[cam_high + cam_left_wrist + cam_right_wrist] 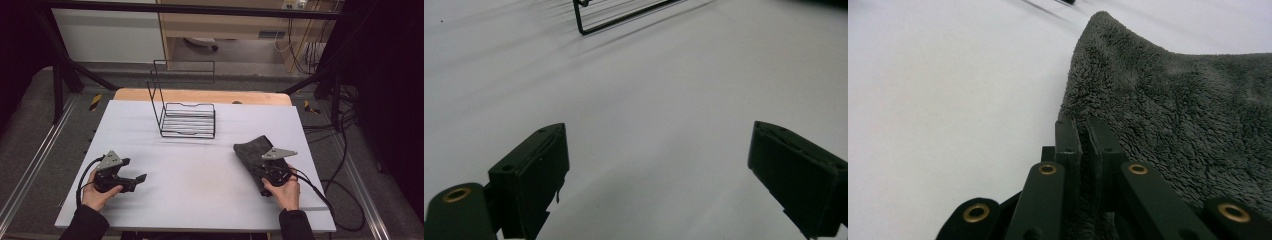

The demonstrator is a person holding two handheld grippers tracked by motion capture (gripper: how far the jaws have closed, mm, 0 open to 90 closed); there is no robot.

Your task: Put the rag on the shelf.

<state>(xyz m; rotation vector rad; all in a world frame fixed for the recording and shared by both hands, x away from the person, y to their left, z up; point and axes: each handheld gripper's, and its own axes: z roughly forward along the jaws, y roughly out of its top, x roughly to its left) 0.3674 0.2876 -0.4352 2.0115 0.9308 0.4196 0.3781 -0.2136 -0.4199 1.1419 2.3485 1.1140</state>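
Note:
A dark grey fleecy towel (pixel 250 150) lies crumpled on the right side of the white tabletop (pixel 200 190). My right gripper (pixel 270 162) sits at its near edge. In the right gripper view the jaws stand together, and the right gripper (pixel 1083 125) is shut on the left edge of the towel (pixel 1173 100), which rises in a fold beyond the tips. My left gripper (pixel 135 170) rests low over the table at the left, pointing right. It is open, and the left gripper (pixel 659 145) has only bare table between its wide-set jaws.
A black wire rack (pixel 187 120) with a tall back frame stands at the middle back of the table; its corner (pixel 624 12) shows far ahead of the left jaws. Cables trail off the right edge. A wooden strip (pixel 200 95) borders the far side.

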